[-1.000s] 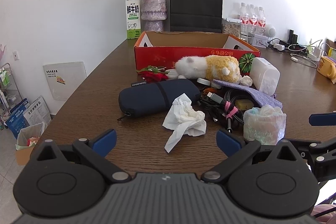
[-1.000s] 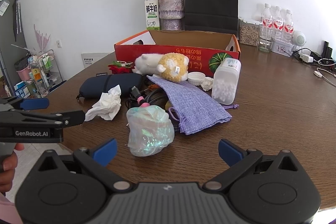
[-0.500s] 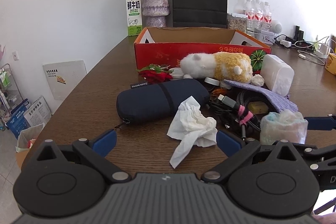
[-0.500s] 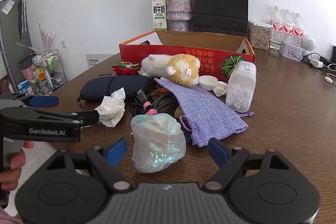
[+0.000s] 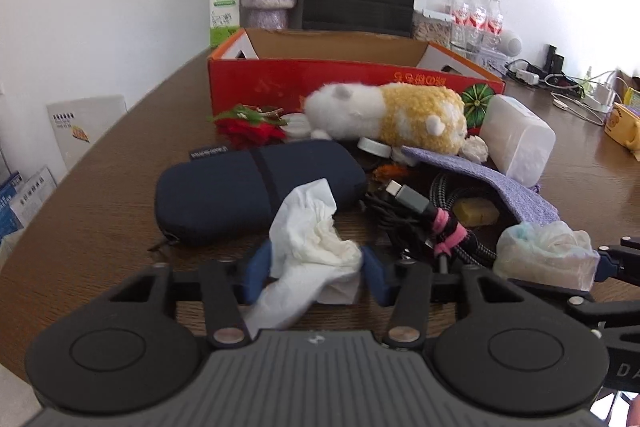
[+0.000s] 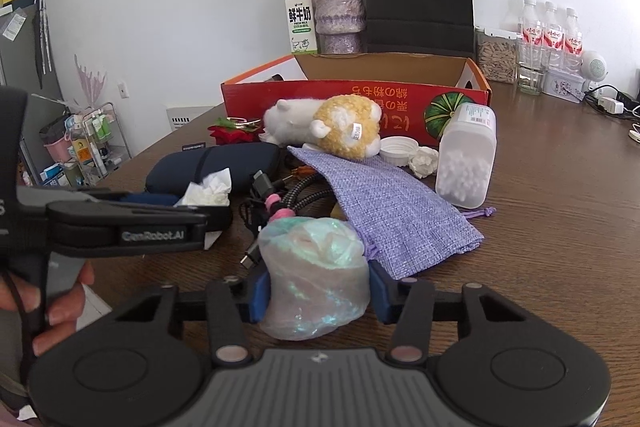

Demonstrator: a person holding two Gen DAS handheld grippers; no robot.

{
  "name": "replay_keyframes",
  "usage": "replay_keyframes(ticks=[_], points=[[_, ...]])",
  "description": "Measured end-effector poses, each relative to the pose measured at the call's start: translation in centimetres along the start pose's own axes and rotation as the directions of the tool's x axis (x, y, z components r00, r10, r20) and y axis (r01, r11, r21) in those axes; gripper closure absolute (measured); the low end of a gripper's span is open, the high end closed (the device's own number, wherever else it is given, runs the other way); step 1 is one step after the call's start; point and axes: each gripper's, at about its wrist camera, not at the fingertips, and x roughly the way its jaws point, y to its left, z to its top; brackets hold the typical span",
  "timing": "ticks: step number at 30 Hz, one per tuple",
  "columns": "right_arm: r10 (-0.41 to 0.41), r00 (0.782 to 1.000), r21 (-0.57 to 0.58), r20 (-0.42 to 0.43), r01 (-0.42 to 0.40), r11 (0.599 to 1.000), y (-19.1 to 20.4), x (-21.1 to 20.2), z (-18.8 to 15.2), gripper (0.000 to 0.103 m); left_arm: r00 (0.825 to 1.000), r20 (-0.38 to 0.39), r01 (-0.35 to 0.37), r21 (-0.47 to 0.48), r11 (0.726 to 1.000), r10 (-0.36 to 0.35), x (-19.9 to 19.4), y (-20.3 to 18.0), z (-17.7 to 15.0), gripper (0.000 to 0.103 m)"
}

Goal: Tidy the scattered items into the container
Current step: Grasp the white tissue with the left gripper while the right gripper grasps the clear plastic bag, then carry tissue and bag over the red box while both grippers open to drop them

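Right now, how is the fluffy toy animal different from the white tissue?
The plush toy is fluffy, white and yellow, and lies against the red box; the tissue is thin, crumpled and plain white. The tissue sits between the left gripper fingers, which are closing; nothing grips the plush toy. Both are soft and on the table.

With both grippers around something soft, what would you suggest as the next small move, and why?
Probably finish closing, then lift both toward the red box. The left gripper is closing with the crumpled tissue between its pads, and the right gripper is closing around the iridescent plastic bundle. Both items still sit on the table, and the box stands open behind the clutter.
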Motion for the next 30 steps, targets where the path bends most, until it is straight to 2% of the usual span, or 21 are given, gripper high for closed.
replay_keyframes(ticks=[1, 5, 16, 24, 30], points=[[0.003, 1.0, 0.002, 0.0, -0.003, 1.0, 0.0, -0.1, 0.0, 0.056, 1.0, 0.001, 0.0, -0.001, 1.0, 0.0, -0.1, -0.1, -0.1, 0.07], [0.01, 1.0, 0.009, 0.002, -0.01, 1.0, 0.0, -0.1, -0.1, 0.058, 1.0, 0.013, 0.022, -0.006, 1.0, -0.022, -0.6, 0.0, -0.5, 0.078], [0.024, 0.999, 0.02, 0.031, -0.025, 0.999, -0.1, -0.7, 0.0, 0.065, 0.998, 0.05, 0.028, -0.002, 1.0, -0.028, -2.0, 0.1, -0.3, 0.08], [0.061, 0.99, 0.033, 0.128, -0.066, 0.997, -0.6, -1.2, 2.4, 0.065, 0.987, 0.154, 0.039, 0.004, 0.999, -0.039, -3.6, 0.0, 2.9, 0.08], [0.048, 0.959, 0.015, 0.279, -0.054, 0.998, -1.4, -0.5, 7.5, 0.065, 0.961, 0.273, 0.041, -0.004, 0.999, -0.039, -4.2, -1.1, 7.0, 0.08]])
